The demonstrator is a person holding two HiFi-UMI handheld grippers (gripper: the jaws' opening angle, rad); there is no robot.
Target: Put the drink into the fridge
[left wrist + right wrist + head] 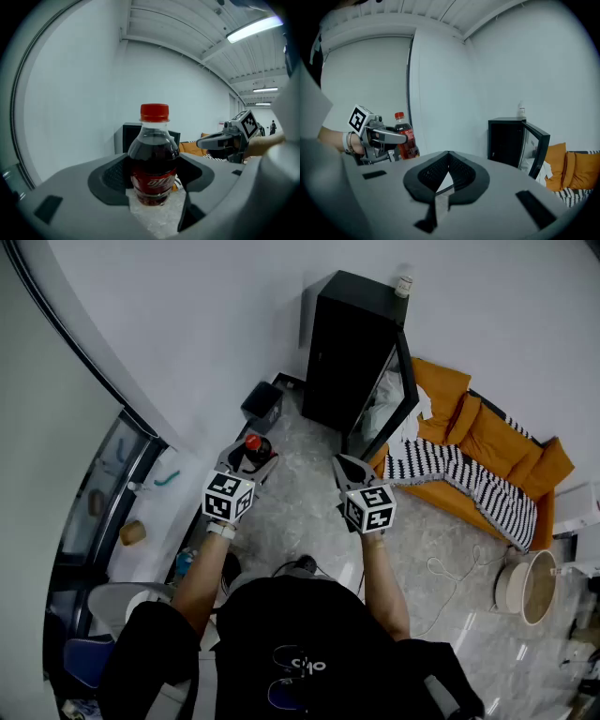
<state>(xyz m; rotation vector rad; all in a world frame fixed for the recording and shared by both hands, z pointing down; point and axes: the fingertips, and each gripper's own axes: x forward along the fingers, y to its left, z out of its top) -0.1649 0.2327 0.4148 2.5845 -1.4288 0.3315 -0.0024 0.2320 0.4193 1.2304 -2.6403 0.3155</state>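
In the head view the left gripper [249, 458] hides the cola bottle [253, 442] below its shoulder. The small bottle [404, 283] atop the fridge [352, 343] is too tiny to identify, and the fridge's interior cannot be made out.

A ceiling strip light [253, 29] lights evenly; fisheye edges bend and darken.

The floor [300, 507] is pale marbled stone. Ahead of the right hand-held gripper [343, 465], a black fridge [342, 352] stands on it against the wall [216, 324], with its door [386, 404] open. Just ahead of the left hand-held gripper [251, 454], a small black box [262, 401] sits by the same wall. Right of the right hand-held gripper an orange sofa [487, 442] rests on the floor. Further right and back stands a round tub [525, 587], with a white cable [441, 573] lying loose near it.
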